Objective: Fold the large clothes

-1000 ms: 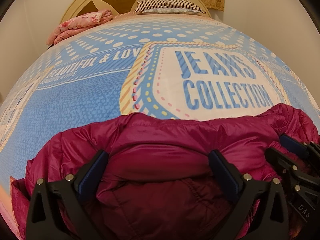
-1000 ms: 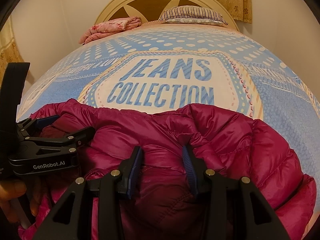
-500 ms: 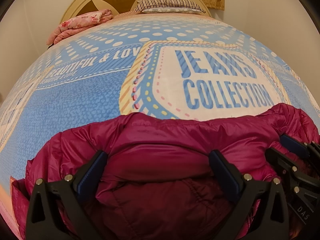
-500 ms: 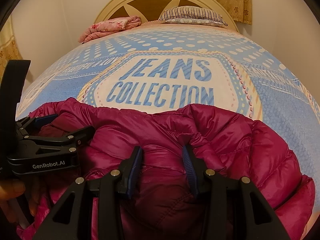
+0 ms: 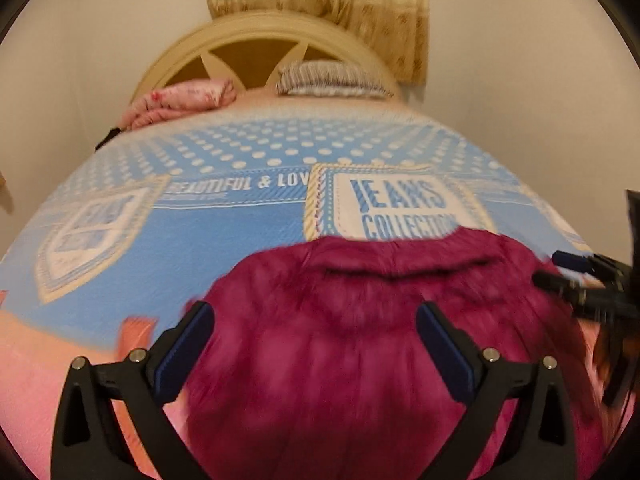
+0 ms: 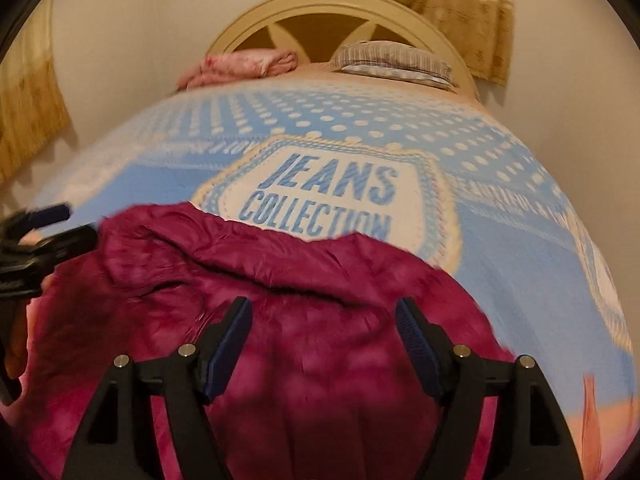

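Observation:
A magenta puffer jacket (image 5: 380, 320) lies bunched on the near part of the bed; it also shows in the right wrist view (image 6: 280, 320). My left gripper (image 5: 314, 330) is open and raised above the jacket, holding nothing. My right gripper (image 6: 324, 320) is open too, above the jacket's right part, with nothing between its pads. The right gripper shows at the right edge of the left wrist view (image 5: 580, 280), and the left gripper at the left edge of the right wrist view (image 6: 44, 232). Both views are motion-blurred.
The bed has a blue printed cover (image 5: 240, 232) with a "JEANS COLLECTION" patch (image 6: 332, 196). A folded pink blanket (image 5: 180, 100) and a striped pillow (image 5: 332, 80) lie by the cream headboard (image 6: 340, 12). Walls and curtains stand behind.
Both grippers have lifted up and back from the jacket. The right gripper, which pinched a fold of jacket, has opened wide and let it go. The jacket now lies flatter.

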Motion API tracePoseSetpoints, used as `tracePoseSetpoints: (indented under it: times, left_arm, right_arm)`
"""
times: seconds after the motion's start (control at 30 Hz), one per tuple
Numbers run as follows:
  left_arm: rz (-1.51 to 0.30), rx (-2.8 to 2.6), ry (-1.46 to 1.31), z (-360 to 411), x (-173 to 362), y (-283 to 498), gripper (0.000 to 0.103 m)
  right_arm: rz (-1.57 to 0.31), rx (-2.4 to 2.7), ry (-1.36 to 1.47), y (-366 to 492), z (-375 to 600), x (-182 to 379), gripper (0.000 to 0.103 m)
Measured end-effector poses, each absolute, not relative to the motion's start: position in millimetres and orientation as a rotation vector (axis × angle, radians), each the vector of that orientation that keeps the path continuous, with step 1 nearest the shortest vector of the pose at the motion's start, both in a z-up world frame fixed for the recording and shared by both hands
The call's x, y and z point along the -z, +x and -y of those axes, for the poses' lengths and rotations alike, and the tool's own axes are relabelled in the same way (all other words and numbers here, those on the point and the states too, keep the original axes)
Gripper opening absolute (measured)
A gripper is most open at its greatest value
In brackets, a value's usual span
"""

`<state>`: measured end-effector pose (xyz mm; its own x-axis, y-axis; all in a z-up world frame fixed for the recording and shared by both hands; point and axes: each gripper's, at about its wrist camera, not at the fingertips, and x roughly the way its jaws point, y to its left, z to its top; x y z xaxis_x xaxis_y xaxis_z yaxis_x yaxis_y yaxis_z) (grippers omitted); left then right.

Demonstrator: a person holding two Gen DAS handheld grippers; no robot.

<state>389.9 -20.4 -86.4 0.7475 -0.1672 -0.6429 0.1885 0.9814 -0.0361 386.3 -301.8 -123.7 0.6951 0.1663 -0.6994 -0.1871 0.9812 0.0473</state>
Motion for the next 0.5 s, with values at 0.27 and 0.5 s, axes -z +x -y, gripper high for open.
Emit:
tracePoseSetpoints:
  times: [0.27, 0.5]
  left_arm:
    - [-0.735, 0.218, 0.043, -65.3, 117.6, 235.2, 0.103]
    - [-0.793, 0.177, 0.027, -82.7, 158.1, 154.8, 0.103]
  right_arm:
    - [-0.803, -0.221, 0.075, 220.1, 347.8, 132.5, 0.075]
    - [-0.840, -0.126, 0.172, 106.6, 385.1, 158.1, 0.075]
